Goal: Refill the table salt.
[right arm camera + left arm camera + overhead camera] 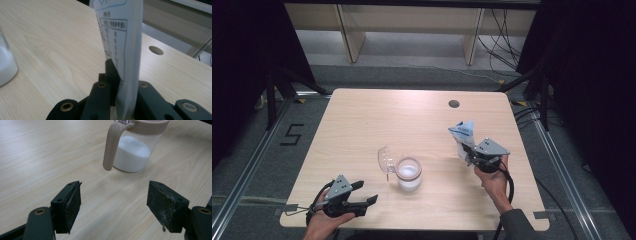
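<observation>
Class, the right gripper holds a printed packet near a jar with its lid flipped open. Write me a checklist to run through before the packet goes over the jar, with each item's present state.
1. Right gripper clamped on the packet: ok, fingers pinch its lower end.
2. Jar lid open: ok, hinged back to the left.
3. Jar upright on the table: ok.
4. Left gripper steadying the jar: not ok, it is open and short of the handle.
5. Packet over the jar mouth: not ok, it is well to the right.
6. Packet top torn open: cannot tell.
</observation>
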{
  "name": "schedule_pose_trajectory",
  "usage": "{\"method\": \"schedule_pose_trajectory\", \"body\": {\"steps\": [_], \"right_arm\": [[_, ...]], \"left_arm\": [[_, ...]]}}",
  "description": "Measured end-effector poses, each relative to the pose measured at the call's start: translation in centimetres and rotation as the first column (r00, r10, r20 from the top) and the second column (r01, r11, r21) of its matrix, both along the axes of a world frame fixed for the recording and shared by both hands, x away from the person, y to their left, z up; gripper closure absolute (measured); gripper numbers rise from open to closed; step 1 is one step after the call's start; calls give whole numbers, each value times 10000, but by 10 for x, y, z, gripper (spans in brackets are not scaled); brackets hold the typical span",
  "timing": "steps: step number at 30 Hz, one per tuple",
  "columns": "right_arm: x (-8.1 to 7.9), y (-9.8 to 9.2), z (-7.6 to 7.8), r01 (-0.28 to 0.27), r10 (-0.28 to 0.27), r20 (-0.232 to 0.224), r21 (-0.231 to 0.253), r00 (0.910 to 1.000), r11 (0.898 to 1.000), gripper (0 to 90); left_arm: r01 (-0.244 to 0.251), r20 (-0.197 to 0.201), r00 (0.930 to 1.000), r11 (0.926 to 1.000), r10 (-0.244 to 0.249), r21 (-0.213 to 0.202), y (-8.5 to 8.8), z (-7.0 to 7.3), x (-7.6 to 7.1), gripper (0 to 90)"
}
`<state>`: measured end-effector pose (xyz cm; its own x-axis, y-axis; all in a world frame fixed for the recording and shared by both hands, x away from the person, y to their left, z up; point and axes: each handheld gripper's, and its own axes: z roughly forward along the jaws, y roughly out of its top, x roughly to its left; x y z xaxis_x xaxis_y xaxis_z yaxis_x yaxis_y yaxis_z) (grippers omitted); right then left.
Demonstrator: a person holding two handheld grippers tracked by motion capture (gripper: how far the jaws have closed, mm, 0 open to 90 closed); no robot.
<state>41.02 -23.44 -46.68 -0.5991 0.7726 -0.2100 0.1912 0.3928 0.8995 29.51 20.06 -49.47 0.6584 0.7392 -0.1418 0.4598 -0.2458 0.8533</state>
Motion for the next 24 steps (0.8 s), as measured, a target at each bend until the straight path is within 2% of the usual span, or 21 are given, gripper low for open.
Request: {"method": "schedule_pose_trajectory", "body": {"steps": [1, 2, 3, 9, 10, 11, 14, 15, 17, 18, 24], "right_arm": [[0, -1, -1, 26, -24, -211, 101, 9998, 9999, 876], [2, -2, -2, 135, -135, 9, 114, 9999, 9998, 876], [2, -4, -3, 165, -162, -227, 135, 9996, 9998, 876], [5, -10, -10, 266, -261, -385, 131, 9989, 9996, 877], [6, -9, -12, 336, -325, -356, 293, 9988, 9990, 877], [6, -11, -12, 322, -308, -551, 254, 9980, 9992, 877], [8, -13, -15, 410, -377, -685, 481, 9969, 9980, 878], [9, -14, -16, 456, -418, -672, 562, 9969, 9974, 878], [8, -15, -17, 544, -478, -968, 667, 9942, 9963, 879], [10, -16, -18, 535, -477, -853, 673, 9952, 9963, 879], [11, -19, -23, 556, -469, -1065, 803, 9932, 9952, 880]], "left_arm": [[4, 2, 10000, 10000, -4, 2, 0, 0, 0, 270], [-10, -2, 10000, 10000, 10, 16, 0, 0, 0, 270], [-7, 2, 10000, 10000, 7, 6, 0, 0, 0, 270], [107, 103, 9999, 9999, -108, 110, 1, 1, 0, 270], [3, 9, 10000, 10000, -3, 25, 0, 0, 0, 270], [-7, 5, 10000, 10000, 7, 7, 0, 0, 0, 269], [117, 117, 9999, 9999, -118, 101, 1, 1, 0, 270], [-5, 2, 10000, 10000, 5, 8, 0, 0, 0, 270], [-5, 0, 10000, 10000, 5, 4, 0, 0, 0, 270], [-3, 0, 10000, 10000, 3, 9, 0, 0, 0, 269], [124, 108, 9999, 9999, -125, 104, 1, 1, 0, 270]]}}
